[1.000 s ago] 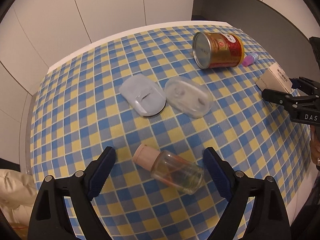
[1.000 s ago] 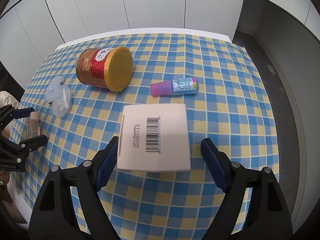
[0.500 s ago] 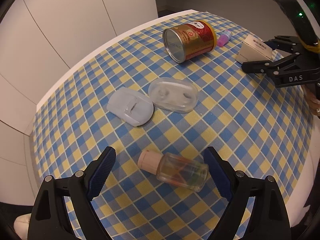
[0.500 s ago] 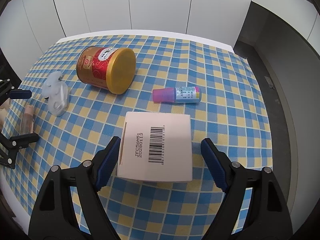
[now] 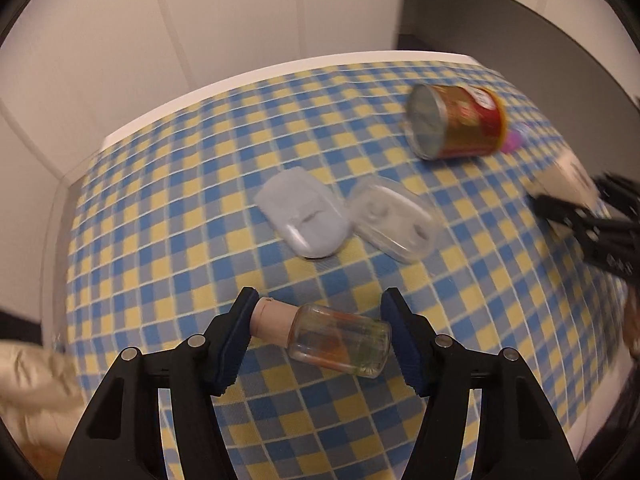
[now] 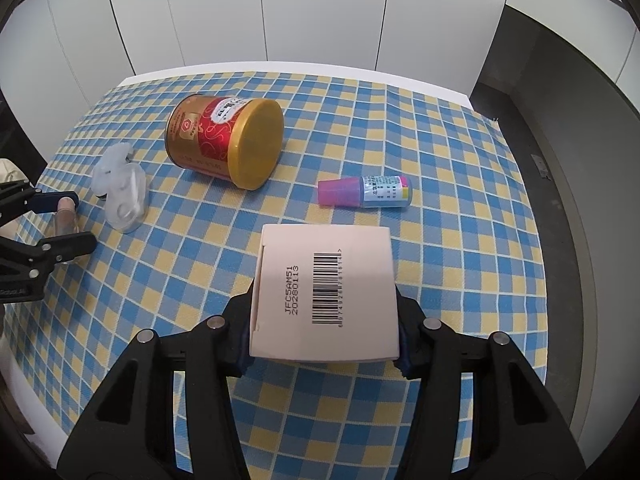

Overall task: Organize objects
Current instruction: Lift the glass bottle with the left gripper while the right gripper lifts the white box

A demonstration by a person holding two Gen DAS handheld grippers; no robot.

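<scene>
Checked blue-and-yellow tablecloth (image 6: 460,152) over a white tabletop (image 6: 280,67), with pale cabinet doors behind.

Right gripper (image 6: 325,300): clamped on the pink box (image 6: 326,264), jaws just closed in, pads pressing its two side walls, barcode face up. Box toward the near edge of the tabletop. Grips well behind the box's middle, so risks letting the far end sag or swing on lifting. Could also dent the thin card walls by squeezing harder.

Left gripper (image 5: 320,308): jaws just closing, with the glass bottle (image 5: 340,338) lying lengthwise between them near the left near corner of the tabletop. One pad at the beige cap (image 5: 272,320), the other at the glass base. Cannot tell through the blur whether already pressing or only touching. Holds, if at all, end to end on a smooth, round, slightly skewed thing. Likely to pivot or squirt out sideways, might loosen the cap under load, and could break if dropped past the edge close by.

Just beyond the bottle, toward the middle: clear case (image 5: 394,218), lying open in two halves, light enough to be shoved by a low pass.

Toward the far edge: red-and-gold tin (image 6: 224,144) on its side, free to roll if nudged.

Just past the box: small purple-capped bottle (image 6: 364,192), also on its side, apt to roll toward the right edge if clipped by the box.
</scene>
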